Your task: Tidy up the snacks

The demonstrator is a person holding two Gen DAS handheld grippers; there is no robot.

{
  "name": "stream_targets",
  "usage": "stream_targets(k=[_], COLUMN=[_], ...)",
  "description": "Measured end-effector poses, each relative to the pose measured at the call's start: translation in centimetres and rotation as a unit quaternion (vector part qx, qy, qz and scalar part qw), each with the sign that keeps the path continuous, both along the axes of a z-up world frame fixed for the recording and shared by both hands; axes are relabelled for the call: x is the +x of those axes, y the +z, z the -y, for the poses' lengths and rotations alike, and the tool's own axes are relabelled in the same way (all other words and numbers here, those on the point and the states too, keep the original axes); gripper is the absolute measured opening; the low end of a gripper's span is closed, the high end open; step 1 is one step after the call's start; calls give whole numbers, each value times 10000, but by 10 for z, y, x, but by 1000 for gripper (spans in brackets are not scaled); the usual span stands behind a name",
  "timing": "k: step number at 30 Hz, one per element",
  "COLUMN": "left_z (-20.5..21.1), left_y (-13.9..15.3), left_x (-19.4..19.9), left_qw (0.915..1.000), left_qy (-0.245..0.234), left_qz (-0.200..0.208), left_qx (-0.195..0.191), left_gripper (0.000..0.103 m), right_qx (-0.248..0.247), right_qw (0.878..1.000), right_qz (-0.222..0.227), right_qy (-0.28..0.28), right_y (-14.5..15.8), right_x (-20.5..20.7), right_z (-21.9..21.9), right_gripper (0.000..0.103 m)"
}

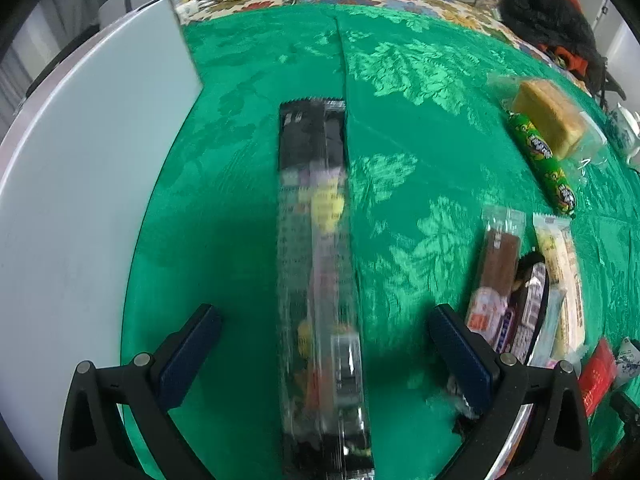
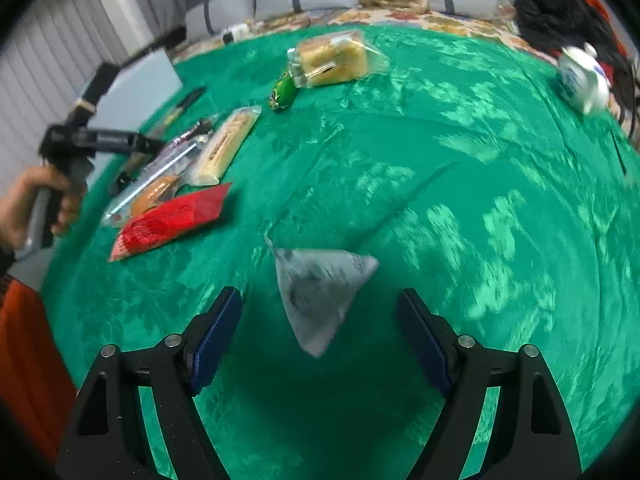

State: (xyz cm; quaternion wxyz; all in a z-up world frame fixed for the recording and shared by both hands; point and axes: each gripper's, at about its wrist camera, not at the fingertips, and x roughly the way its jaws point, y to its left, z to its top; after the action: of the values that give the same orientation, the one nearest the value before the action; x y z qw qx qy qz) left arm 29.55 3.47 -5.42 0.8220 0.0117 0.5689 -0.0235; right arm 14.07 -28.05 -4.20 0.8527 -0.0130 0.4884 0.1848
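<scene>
left hand-held gripper [image 1: 324,344] wide, empty, astride long bar [image 1: 316,280] on worktop [image 1: 420,128] | right hand-held gripper [image 2: 320,336] wide, empty, astride pouch [image 2: 320,292] right of bar | both light, crinkly, slippery; pinch mid-body

Even indoor light, fairly bright. Sheen on green tablecloth [image 2: 440,152]. Soft shadows near each camera. Motion blur on long dark packet [image 1: 316,280] and right side. Heavy fisheye bending, black vignette corners.

Long packet [image 1: 320,280] lies lengthwise on tablecloth [image 1: 420,128]; board [image 1: 80,200] to its left, row of bars [image 1: 520,280] right, sausage stick [image 1: 540,160] and cake [image 1: 548,116] behind those.
</scene>
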Motion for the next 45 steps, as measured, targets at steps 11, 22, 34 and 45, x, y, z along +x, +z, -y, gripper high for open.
stream_targets(k=[11,22,34,45], left_z=[-22,-103,-279,-296], left_y=[34,153,171,191], left_x=[-53,-144,-209,-245], left_qw=[9910,9613,9682,9532], left_qy=[97,267,1648,1851], left_qz=[594,1694,1764,2352], left_qx=[-1197,-2157,-661,-420], left_gripper=[16,15,23,92], right_qx=[58,438,1441,1715], right_qw=[9970,9979,9644,9574], right_qz=[-68,472,653,1479], right_qy=[-766,-36,2121,1794], right_y=[22,115,219,267], right_x=[-25,-20,-8,-10], right_z=[28,-59,-352,-335], right_gripper=[39,39,63,75])
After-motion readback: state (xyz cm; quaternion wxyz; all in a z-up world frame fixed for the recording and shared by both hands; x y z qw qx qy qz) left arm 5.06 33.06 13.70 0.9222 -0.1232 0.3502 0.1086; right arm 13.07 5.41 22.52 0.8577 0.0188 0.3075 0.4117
